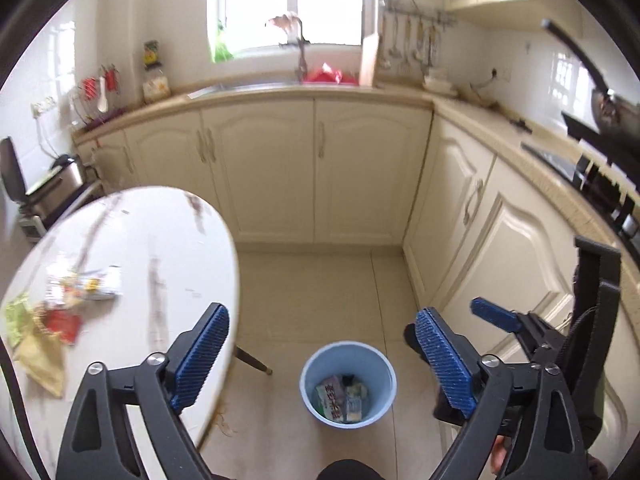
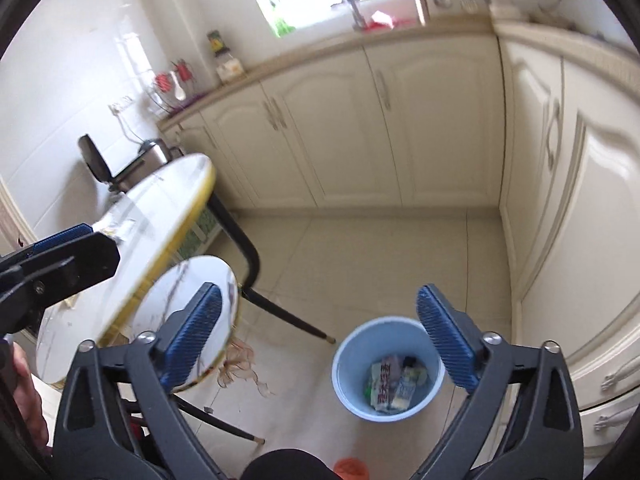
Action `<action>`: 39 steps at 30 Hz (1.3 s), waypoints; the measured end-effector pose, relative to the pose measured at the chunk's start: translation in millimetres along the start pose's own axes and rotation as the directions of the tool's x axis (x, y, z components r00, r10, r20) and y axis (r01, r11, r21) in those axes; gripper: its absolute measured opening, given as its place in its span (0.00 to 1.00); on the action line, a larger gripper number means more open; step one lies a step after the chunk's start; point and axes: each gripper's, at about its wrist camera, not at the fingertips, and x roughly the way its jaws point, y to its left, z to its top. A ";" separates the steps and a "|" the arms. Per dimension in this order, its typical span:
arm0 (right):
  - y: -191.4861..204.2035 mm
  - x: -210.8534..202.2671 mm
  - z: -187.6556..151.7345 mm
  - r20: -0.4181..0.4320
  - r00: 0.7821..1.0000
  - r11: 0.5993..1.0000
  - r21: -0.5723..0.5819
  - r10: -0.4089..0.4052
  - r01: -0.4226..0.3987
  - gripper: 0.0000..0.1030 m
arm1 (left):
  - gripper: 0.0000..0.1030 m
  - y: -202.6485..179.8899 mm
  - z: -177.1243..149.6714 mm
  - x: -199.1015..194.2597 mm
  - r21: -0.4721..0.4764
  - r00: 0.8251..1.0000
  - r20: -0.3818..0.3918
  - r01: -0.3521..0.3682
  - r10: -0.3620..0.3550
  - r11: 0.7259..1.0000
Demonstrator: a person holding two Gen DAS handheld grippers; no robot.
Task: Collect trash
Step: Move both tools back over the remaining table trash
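Note:
A light blue bin [image 1: 348, 384] stands on the tiled floor with several wrappers inside; it also shows in the right wrist view [image 2: 388, 368]. Several snack wrappers [image 1: 60, 308] lie on the white oval table [image 1: 160, 248] at the left. My left gripper [image 1: 320, 356] is open and empty, high above the bin, with its left finger over the table edge. My right gripper [image 2: 320, 336] is open and empty above the bin too; it shows in the left wrist view at the right [image 1: 494, 314]. The left gripper's finger shows at the left of the right wrist view [image 2: 60, 256].
Cream kitchen cabinets [image 1: 312, 168] run along the back and right walls, with a sink under the window. A smaller round table [image 2: 192, 316] stands below the oval one, with dark legs [image 2: 256, 264] slanting over the floor. Brown scraps [image 2: 240, 368] lie on the floor beside the bin.

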 end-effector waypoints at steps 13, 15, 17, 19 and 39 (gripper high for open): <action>164.7 -51.8 17.2 0.090 0.990 0.964 -0.253 0.112 -0.085 1.00 | 0.99 136.6 -94.4 -175.2 -0.241 0.948 0.131 -0.255 0.291 0.936; 184.6 -45.6 13.3 0.067 0.989 0.953 -0.282 0.130 -0.106 1.00 | 0.99 149.4 -104.1 -182.2 -0.292 0.942 0.104 -0.278 0.319 0.915; 200.2 -35.3 10.7 0.045 0.989 0.944 -0.309 0.138 -0.118 1.00 | 0.99 163.5 -110.6 -188.4 -0.349 0.937 0.065 -0.300 0.342 0.888; 213.8 -22.0 11.3 0.015 0.990 0.933 -0.337 0.141 -0.128 1.00 | 0.99 180.5 -110.3 -180.8 -0.404 0.936 0.017 -0.315 0.352 0.859; 247.7 121.8 40.7 -0.174 0.978 0.882 -0.436 0.112 -0.179 1.00 | 0.99 281.6 -48.1 -19.2 -0.521 0.892 -0.316 -0.448 0.324 0.726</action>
